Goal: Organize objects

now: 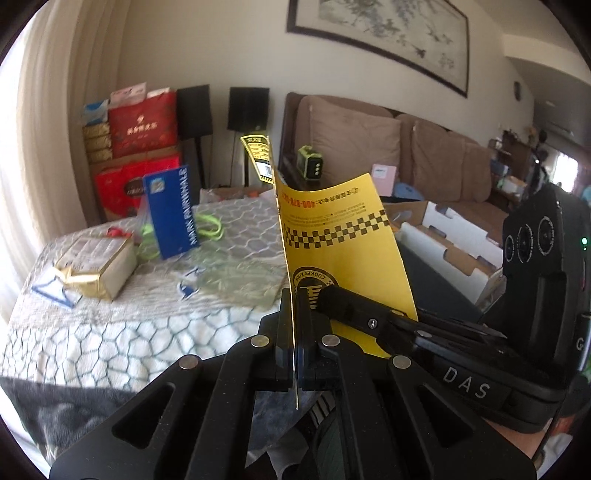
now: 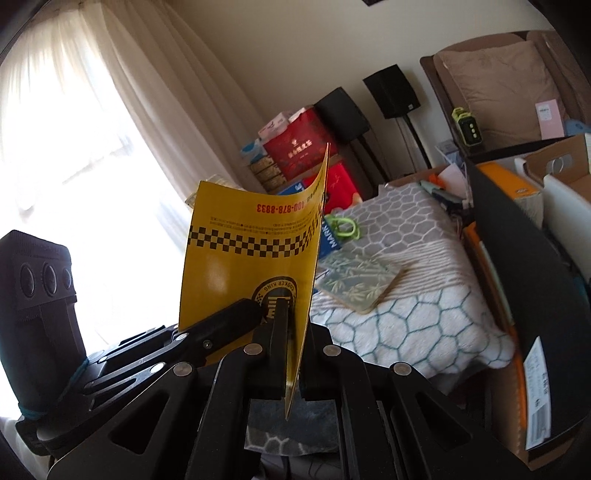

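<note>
Framed ink painting (image 1: 384, 33) on wall above brown sofa (image 1: 406, 155); two black speakers (image 1: 248, 108) (on stands) beside sheer curtain (image 2: 92, 122).

Both hand-held grippers sit side by side, each clamped on the yellow card (image 1: 343, 240), which stands upright between them and blocks sight straight ahead.

Surface (image 1: 110, 332) under the honeycomb cloth: near edge is bare, widest free strip. Mid-surface has the green bamboo-print pad (image 2: 356, 282) lying flat. Beyond it, the blue box (image 1: 171, 212) stands tilted with lime cords (image 1: 210, 225) touching it. Left: gold-wrapped block (image 1: 98, 264).

Right flank is tight: black panel (image 2: 517, 266) leans along the surface's edge, with open cardboard boxes (image 1: 447, 236) beyond. Back is walled by stacked red boxes (image 1: 142, 125) and 2 speakers (image 1: 248, 109).
</note>
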`<state>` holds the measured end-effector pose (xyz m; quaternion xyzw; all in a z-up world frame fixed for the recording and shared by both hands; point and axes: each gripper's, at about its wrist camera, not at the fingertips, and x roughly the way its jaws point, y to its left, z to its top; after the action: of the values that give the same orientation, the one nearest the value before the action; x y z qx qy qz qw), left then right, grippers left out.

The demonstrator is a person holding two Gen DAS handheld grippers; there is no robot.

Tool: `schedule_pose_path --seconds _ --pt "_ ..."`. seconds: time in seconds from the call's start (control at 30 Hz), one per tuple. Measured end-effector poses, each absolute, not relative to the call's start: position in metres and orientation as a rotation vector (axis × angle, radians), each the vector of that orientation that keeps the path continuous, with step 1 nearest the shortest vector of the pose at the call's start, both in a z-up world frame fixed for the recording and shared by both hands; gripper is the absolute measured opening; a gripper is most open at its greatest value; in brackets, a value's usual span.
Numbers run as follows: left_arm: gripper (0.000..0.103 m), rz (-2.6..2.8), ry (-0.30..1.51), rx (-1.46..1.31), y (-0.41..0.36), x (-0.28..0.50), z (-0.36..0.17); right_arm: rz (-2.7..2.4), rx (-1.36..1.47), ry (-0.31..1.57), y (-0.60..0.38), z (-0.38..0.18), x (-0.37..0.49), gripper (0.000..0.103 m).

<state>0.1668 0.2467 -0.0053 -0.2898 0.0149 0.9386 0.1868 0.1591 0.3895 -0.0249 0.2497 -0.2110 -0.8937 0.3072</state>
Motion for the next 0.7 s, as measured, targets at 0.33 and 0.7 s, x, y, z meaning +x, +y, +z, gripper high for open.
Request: schedule_pose_path --seconds 0.33,0.7 --pt "0.001 2.640 0.068 -0.772 0.258 0.166 0.006 -2.405 0.633 -0.529 0.401 -0.006 0.161 0.003" --pt "0.001 2.610 0.041 -0.710 0.269 0.170 0.021 -2.453 0.627 -0.510 0.416 0.015 0.166 0.004"
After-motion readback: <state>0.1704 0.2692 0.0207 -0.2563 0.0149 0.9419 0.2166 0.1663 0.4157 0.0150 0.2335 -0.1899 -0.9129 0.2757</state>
